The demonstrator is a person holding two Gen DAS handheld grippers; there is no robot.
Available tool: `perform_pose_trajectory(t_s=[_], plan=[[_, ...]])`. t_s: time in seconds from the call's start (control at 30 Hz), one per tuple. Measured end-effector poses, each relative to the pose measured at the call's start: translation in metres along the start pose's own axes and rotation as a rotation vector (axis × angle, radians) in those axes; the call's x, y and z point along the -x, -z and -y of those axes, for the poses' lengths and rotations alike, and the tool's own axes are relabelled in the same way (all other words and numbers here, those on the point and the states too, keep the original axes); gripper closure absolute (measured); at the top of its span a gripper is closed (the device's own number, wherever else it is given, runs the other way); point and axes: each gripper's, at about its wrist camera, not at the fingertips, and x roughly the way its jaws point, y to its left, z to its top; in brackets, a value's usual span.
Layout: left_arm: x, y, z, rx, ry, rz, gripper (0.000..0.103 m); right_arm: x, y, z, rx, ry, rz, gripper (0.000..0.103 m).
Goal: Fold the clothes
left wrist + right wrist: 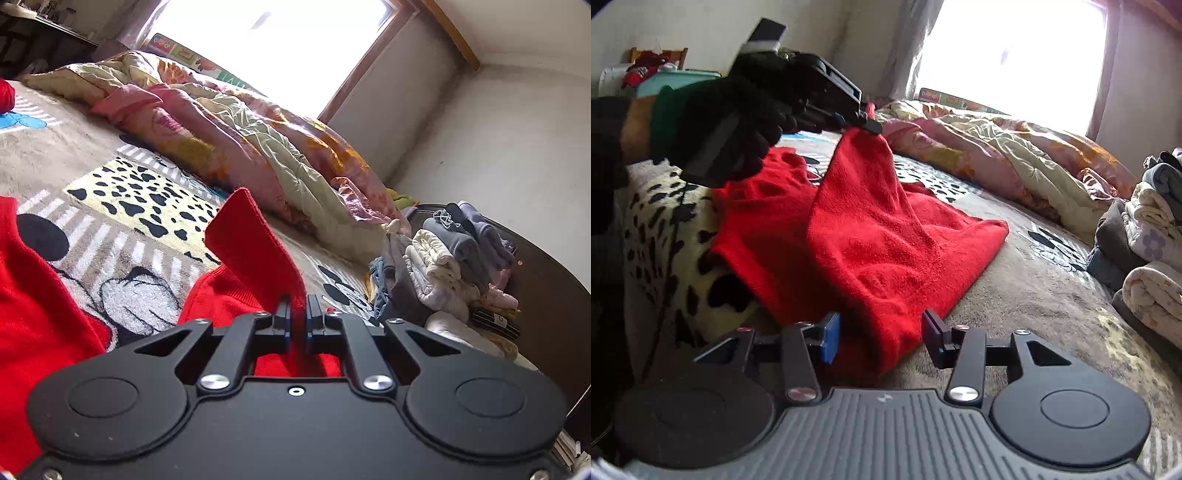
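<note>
red sweater (871, 236) pinched in left hand-held gripper (298, 308), lifted above bed (1027, 295)

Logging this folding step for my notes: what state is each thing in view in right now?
left gripper: shut on the red sweater's lifted edge.
right gripper: open, red cloth between its fingers, not pressed.
red sweater: partly lifted, rest lying on the bed.
quilt: rumpled.
clothes pile: folded, stacked.

Sweater (871, 236) on blanket (1034, 295), quilt (1015, 147) behind, clothes pile (1152, 221) right
</note>
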Motion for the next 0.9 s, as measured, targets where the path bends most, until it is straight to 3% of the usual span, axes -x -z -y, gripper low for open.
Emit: perform_pose_trajectory(t_s=[0.17,0.27,0.7,0.9], plan=[[0.001,0.001,0.000,0.002,0.001,0.001,0.097,0.001,-0.002,-0.005,0.024,-0.010,0.015,0.052],[0.007,-0.001,0.001,0.002,0.012,0.019,0.097,-0.001,-0.001,-0.011,0.038,-0.036,0.025,0.036],[0.024,0.000,-0.005,0.019,-0.022,0.040,0.097,-0.005,0.002,-0.014,0.038,-0.078,0.002,0.036],[0.010,0.006,-0.011,-0.016,-0.097,0.000,0.097,-0.006,0.003,-0.012,0.024,-0.096,-0.005,0.036]])
